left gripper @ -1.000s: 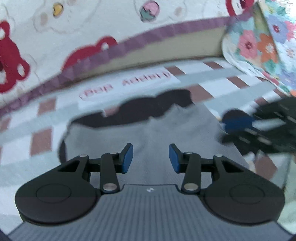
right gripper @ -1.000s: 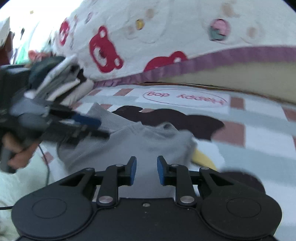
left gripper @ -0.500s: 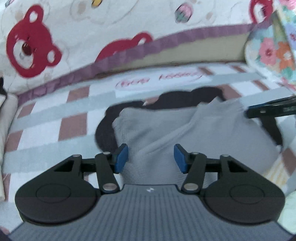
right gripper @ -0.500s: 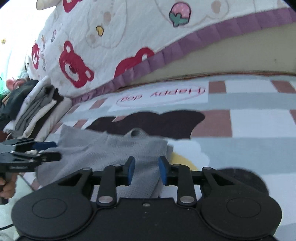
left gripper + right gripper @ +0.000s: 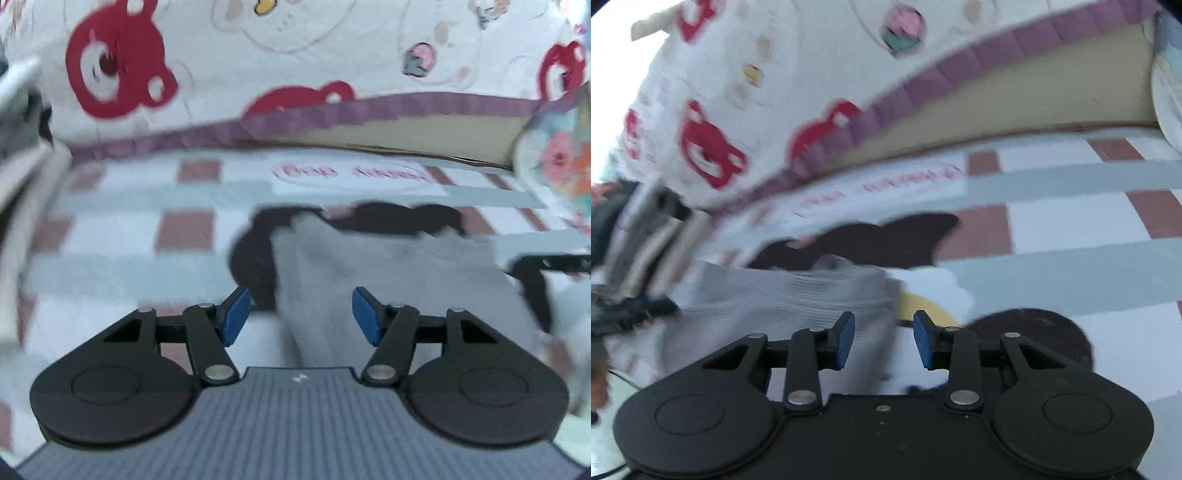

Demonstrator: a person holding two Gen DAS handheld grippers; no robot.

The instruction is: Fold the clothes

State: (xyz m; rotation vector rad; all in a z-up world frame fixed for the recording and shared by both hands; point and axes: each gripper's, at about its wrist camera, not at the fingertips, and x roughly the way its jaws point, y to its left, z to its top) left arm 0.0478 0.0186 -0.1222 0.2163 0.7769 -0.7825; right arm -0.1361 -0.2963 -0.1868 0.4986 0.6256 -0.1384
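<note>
A grey knitted garment (image 5: pixel 391 273) lies folded on the checked play mat (image 5: pixel 122 236). My left gripper (image 5: pixel 298 316) hovers open over its near left edge, blue pads wide apart with nothing between them. In the right wrist view the same grey garment (image 5: pixel 783 299) lies ahead and to the left, and my right gripper (image 5: pixel 883 339) stands open at its right edge, nothing held. The other tool's black fingers (image 5: pixel 546 264) show at the right of the left wrist view. Both views are blurred by motion.
A bear-print quilt with a purple hem (image 5: pixel 258 66) hangs over a mattress edge behind the mat. A stack of folded clothes (image 5: pixel 646 236) sits at the left, a floral cloth (image 5: pixel 557 162) at the right. A hand (image 5: pixel 596 380) holds the left tool.
Both grippers' fingers have spread wider. The left view has swung left, so the grey garment now sits more to the right. The right gripper has pulled back toward the garment's right edge.
</note>
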